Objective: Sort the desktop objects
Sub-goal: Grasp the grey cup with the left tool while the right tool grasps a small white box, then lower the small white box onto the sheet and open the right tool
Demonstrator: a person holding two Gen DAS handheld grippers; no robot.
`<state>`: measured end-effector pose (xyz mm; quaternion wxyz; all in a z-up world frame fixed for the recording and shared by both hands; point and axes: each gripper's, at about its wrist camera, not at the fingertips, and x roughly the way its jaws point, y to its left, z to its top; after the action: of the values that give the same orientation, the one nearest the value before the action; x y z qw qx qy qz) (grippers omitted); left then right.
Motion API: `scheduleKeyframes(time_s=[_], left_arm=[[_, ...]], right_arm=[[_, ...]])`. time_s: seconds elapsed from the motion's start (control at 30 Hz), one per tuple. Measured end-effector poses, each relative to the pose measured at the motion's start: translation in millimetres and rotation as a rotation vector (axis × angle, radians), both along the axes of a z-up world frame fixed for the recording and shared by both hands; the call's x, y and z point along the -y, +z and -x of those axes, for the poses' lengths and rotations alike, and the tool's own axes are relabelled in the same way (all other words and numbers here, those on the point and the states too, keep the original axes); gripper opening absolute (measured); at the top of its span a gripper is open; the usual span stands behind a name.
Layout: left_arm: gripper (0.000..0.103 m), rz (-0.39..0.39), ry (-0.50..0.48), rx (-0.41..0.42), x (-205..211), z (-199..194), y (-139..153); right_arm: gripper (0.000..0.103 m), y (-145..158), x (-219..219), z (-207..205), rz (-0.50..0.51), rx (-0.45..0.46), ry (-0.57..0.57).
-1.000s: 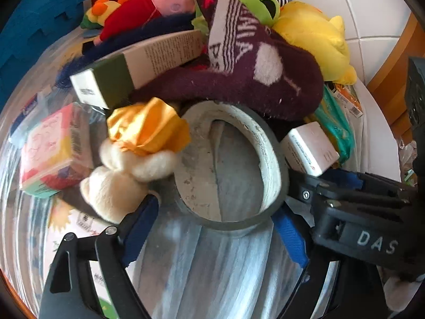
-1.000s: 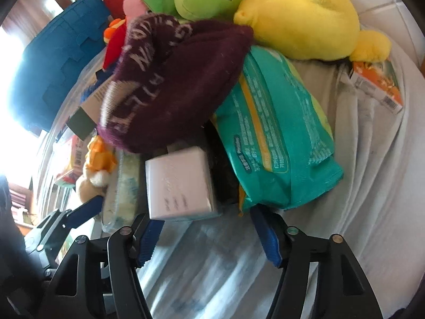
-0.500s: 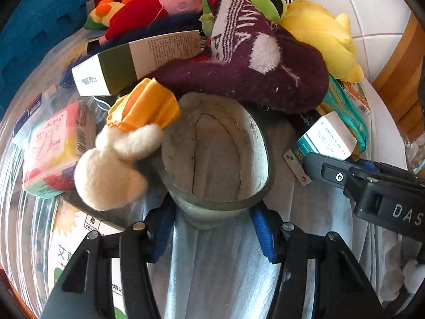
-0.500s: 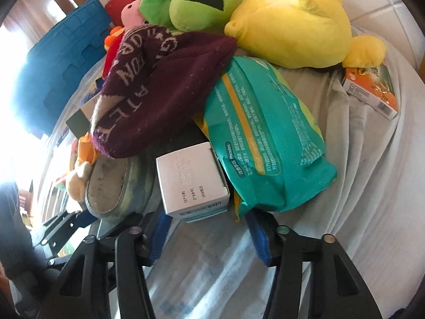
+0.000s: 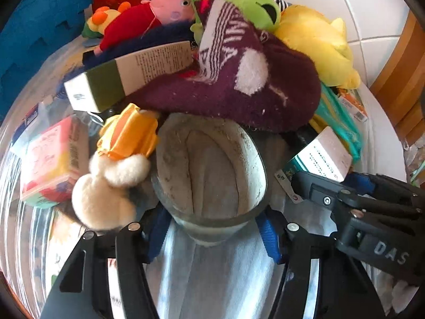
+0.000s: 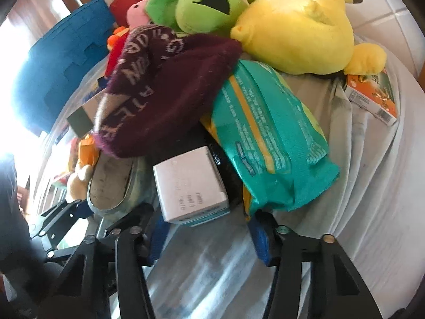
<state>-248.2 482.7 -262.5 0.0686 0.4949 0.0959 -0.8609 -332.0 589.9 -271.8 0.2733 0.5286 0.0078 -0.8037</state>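
A worn grey-green shoe faces me sole-first in the left wrist view. My left gripper is shut on its heel, one blue pad on each side. From the right wrist view the same shoe sits at the left, half under a maroon knit hat. My right gripper stands open on the white cloth, nothing between its fingers. A small white box lies just ahead of them, beside a teal wipes pack.
The pile holds a yellow plush, a green plush, a pink pig plush, a long carton, a cream and orange plush and a pink box. A blue crate stands behind; an orange carton lies at right.
My left gripper's fingers closed in from wide apart onto the shoe, which tipped from opening-up to sole-towards-me. The right gripper drew back a little from the white box.
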Motion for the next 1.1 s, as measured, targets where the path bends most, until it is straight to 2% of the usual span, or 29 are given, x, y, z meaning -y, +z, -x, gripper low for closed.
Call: scheduleKeyframes(time_s=[0.03,0.23,0.47,0.73,0.77,0.8,0.83,0.93,1.0,1.07,1.1], left_arm=[[0.059,0.001,-0.001,-0.006,0,-4,4],[0.057,0.014,0.004,-0.051,7,-33,31],[0.053,0.029,0.026,-0.124,24,-55,68],[0.05,0.061,0.082,-0.169,43,-79,96],[0.048,0.064,0.088,-0.174,45,-82,99],[0.038,0.063,0.091,-0.177,47,-84,101],[0.017,0.062,0.093,-0.18,49,-86,102],[0.017,0.061,0.112,-0.151,56,-92,94],[0.026,0.06,0.125,-0.128,61,-96,87],[0.07,0.059,0.139,-0.106,66,-100,79],[0.073,0.059,0.145,-0.095,68,-101,76]], right_arm=[[0.041,2,-1,-2,0.008,0.003,0.001],[0.041,15,-7,-17,0.0,-0.012,0.008],[0.041,48,-24,-39,0.021,-0.056,0.029],[0.041,83,-2,-60,0.056,-0.125,0.093],[0.041,86,-2,-64,0.058,-0.128,0.1],[0.041,87,0,-67,0.061,-0.131,0.106],[0.041,89,3,-69,0.063,-0.133,0.113],[0.041,90,12,-74,0.058,-0.129,0.128],[0.041,85,13,-76,0.048,-0.114,0.127],[0.041,77,13,-78,0.042,-0.094,0.125],[0.041,73,12,-79,0.039,-0.085,0.125]])
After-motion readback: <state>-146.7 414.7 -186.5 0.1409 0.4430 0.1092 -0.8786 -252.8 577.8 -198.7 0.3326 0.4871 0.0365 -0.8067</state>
